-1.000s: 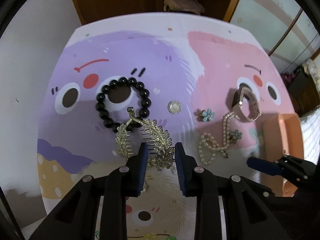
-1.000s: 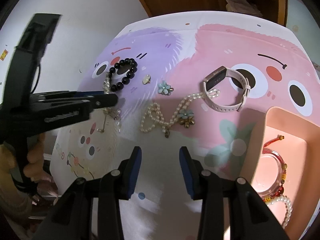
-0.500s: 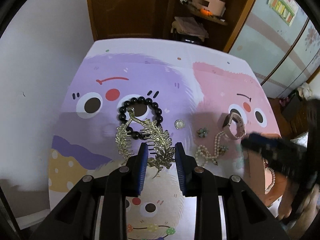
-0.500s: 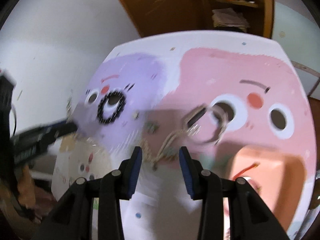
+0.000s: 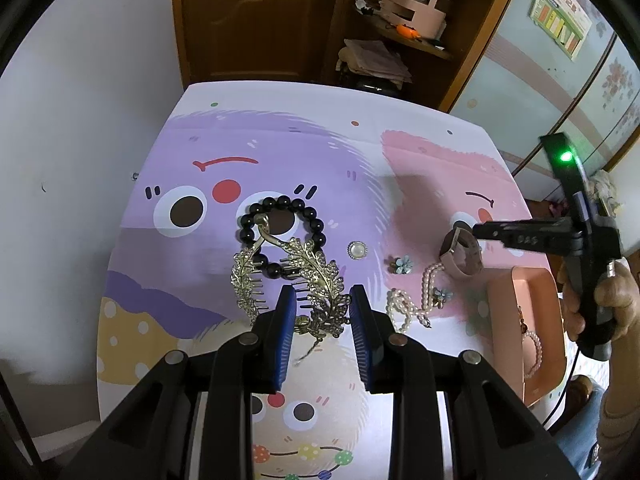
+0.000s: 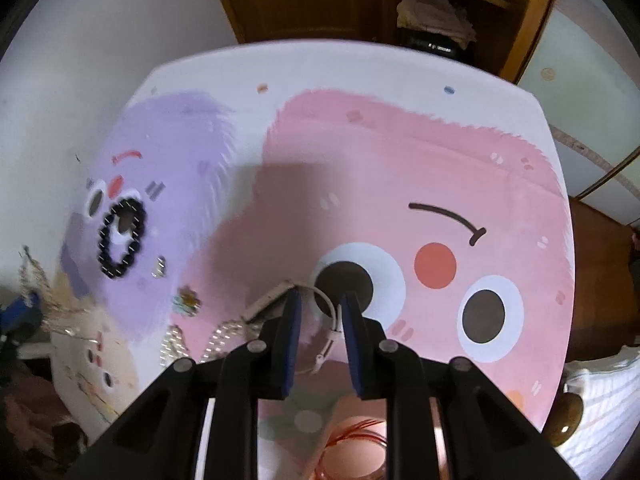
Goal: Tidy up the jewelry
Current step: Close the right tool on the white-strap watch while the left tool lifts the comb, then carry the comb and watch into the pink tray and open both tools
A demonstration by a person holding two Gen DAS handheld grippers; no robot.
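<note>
Left claw (image 5: 322, 312) grips a metallic leaf-shaped comb (image 5: 316, 280); round black beads (image 5: 280, 220) at 12 o'clock. Right claw (image 6: 319, 312), narrow, straddles a pink watch (image 6: 320, 320) strap.

Tabletop (image 5: 280, 128) covered in a purple-and-pink cartoon-face print; behind it a brown wooden door (image 5: 256, 20) and open shelving (image 5: 404, 32) holding folded papers (image 5: 376, 60).
</note>
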